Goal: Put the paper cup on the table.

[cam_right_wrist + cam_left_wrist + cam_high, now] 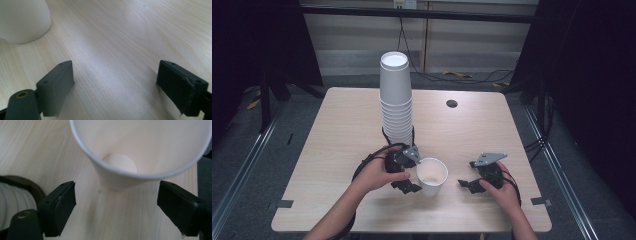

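Observation:
A single white paper cup stands upright near the table's front middle, its mouth open to the top. My left gripper sits just left of it with the jaws apart. In the left gripper view the cup rises just ahead of the left gripper, and neither pad touches its wall. A tall stack of white cups stands behind that hand. My right gripper rests to the cup's right, open, with bare wood between its jaws. The cup's base sits at the upper left of the right gripper view.
The light wooden table has a small dark round hole at the back right. Dark frames and cables lie on the floor beyond the far edge. Bare wood stretches to the left and right of the hands.

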Tool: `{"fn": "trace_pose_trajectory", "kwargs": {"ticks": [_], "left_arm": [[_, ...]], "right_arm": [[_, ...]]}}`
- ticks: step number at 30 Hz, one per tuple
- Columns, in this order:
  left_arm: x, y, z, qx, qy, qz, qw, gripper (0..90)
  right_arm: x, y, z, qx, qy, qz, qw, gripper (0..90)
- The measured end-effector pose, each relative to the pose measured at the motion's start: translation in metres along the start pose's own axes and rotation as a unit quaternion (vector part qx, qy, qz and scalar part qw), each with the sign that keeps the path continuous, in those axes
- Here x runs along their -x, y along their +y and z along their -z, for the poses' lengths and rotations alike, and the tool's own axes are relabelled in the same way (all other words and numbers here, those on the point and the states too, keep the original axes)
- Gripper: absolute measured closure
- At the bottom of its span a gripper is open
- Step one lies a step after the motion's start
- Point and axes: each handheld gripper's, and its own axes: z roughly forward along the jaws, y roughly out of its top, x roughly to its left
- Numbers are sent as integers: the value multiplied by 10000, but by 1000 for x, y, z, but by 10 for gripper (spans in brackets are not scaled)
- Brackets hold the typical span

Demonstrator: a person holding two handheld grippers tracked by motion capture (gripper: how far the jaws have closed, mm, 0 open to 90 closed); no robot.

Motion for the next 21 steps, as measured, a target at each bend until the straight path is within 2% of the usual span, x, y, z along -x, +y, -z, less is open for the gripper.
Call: {"fn": "trace_pose_trajectory", "kwargs": {"ticks": [2,6,16,21], "left_arm": [[-1,-2,1,-56,34,-17,10000,152],[-4,-16,6,46,77,206,9997,152],[-6,-36,11,170,159,370,9990,153],[-8,-45,15,208,185,378,9989,152]], "right_arm": [[0,0,0,0,0,0,10000,136],[0,0,0,-2,0,-3,10000,136],[0,0,0,-1,0,-3,10000,136],[0,0,0,-1,0,0,10000,136]]}}
